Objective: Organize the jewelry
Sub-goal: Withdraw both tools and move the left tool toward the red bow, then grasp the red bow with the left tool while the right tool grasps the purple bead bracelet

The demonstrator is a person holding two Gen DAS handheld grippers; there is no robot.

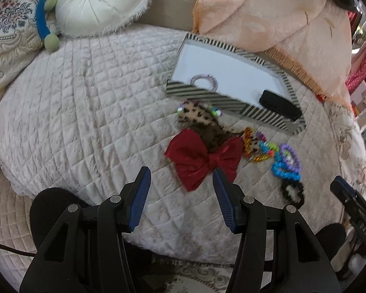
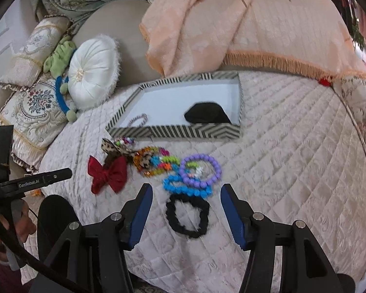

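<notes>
A striped tray (image 1: 202, 95) (image 2: 175, 131) lies on the quilted cushion and holds a pale bracelet (image 1: 205, 81) (image 2: 137, 119) and a black fabric piece (image 1: 279, 105) (image 2: 207, 114). In front of it lie a red bow (image 1: 202, 161) (image 2: 107, 174), a leopard bow (image 1: 202, 119) (image 2: 114, 149), colourful bead bracelets (image 1: 263, 147) (image 2: 156, 162), a purple bracelet (image 1: 290, 156) (image 2: 200, 171), a blue bracelet (image 1: 284, 171) (image 2: 185, 188) and a black scrunchie (image 1: 292, 194) (image 2: 186, 217). My left gripper (image 1: 181, 173) is open just before the red bow. My right gripper (image 2: 186, 190) is open above the black scrunchie.
A round white pillow (image 1: 97, 2) (image 2: 92, 73), an embroidered cushion (image 1: 9, 31) (image 2: 29, 112) and a green and blue plush toy (image 1: 47, 17) (image 2: 61, 78) lie at the back left. A peach fringed throw (image 1: 280, 19) (image 2: 244, 24) hangs behind the tray.
</notes>
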